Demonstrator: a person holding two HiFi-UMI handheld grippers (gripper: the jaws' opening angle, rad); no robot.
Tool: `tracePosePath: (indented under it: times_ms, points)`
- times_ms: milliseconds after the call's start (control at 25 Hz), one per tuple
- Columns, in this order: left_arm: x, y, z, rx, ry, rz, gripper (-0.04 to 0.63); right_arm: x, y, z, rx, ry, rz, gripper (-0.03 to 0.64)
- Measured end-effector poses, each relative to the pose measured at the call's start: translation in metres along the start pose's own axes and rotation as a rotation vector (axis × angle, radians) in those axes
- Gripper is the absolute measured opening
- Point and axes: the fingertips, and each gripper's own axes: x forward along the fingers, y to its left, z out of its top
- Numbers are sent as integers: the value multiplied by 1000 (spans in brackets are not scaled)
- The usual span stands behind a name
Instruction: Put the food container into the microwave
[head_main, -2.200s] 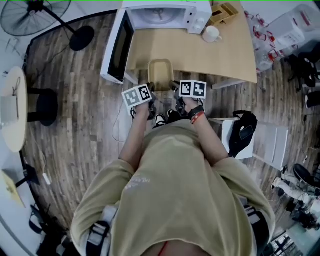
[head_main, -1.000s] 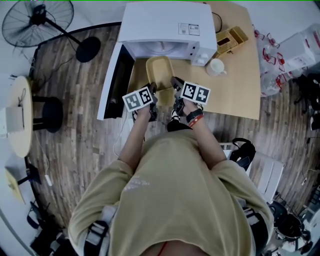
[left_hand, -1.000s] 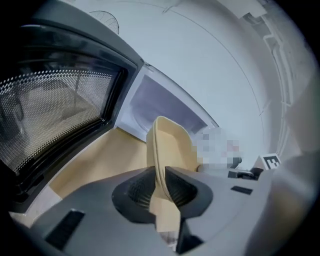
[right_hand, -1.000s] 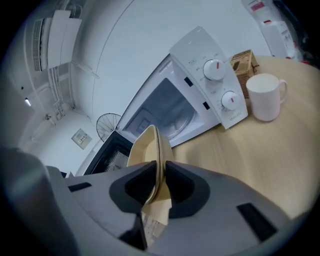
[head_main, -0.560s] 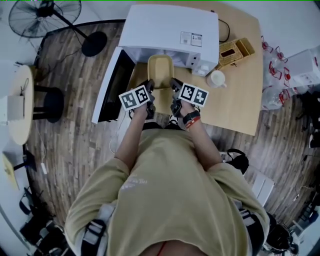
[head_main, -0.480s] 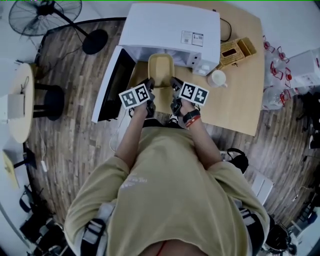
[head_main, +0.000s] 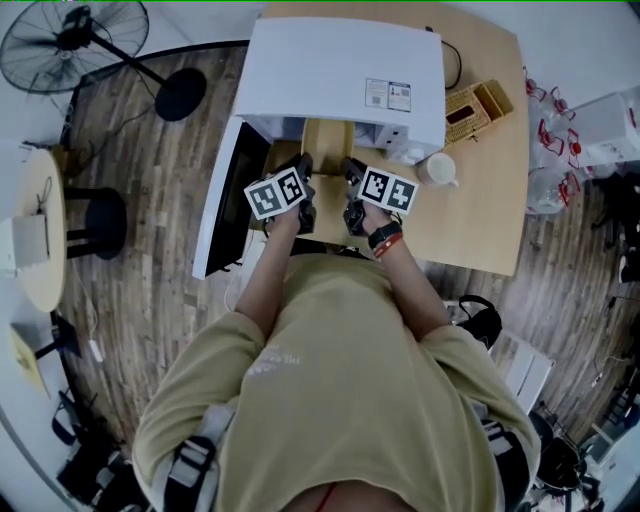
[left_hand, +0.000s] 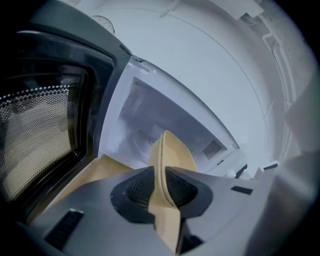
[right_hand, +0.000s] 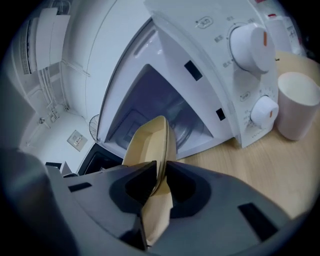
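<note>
Left claw (left_hand: 161, 186) clenched on the left rim of the tan food container (head_main: 328, 142), right claw (right_hand: 160, 184) clamped on its right rim. The container hangs between them at 12 o'clock from the person, its far end inside the open mouth of the white microwave (head_main: 340, 65). The microwave door (head_main: 230, 195) stands swung out at 9 o'clock. A white mug (head_main: 438, 170) sits at 3 o'clock on the wooden surface (head_main: 480, 215), just beside the microwave's dials (right_hand: 250, 45); a woven basket (head_main: 472, 103) lies at 2 o'clock.
</note>
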Motion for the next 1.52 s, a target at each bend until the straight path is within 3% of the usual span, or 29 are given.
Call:
tracePosePath:
  times_ms: [80,240,440,640,1280,1520]
  points:
    - [8,6,7,28,12,3,74,9,3,6,-10,-7,-9,71]
    - [24,12,13,180,52,35,73,22,3,21,-23,-31,-34,71]
    - [42,15,26,191,55,20,74,39,0,36,-29,-50,-69,71]
    - [55,20,40,309,68,44,74,56,0,47,-28,-62,-81,71]
    - [96,25,68,268,64,-26,74,87,-7,88,-61,-182,-126,69]
    - [109,22,66,264,67,-40,75,91,-16,91,-82,-177,-147,67]
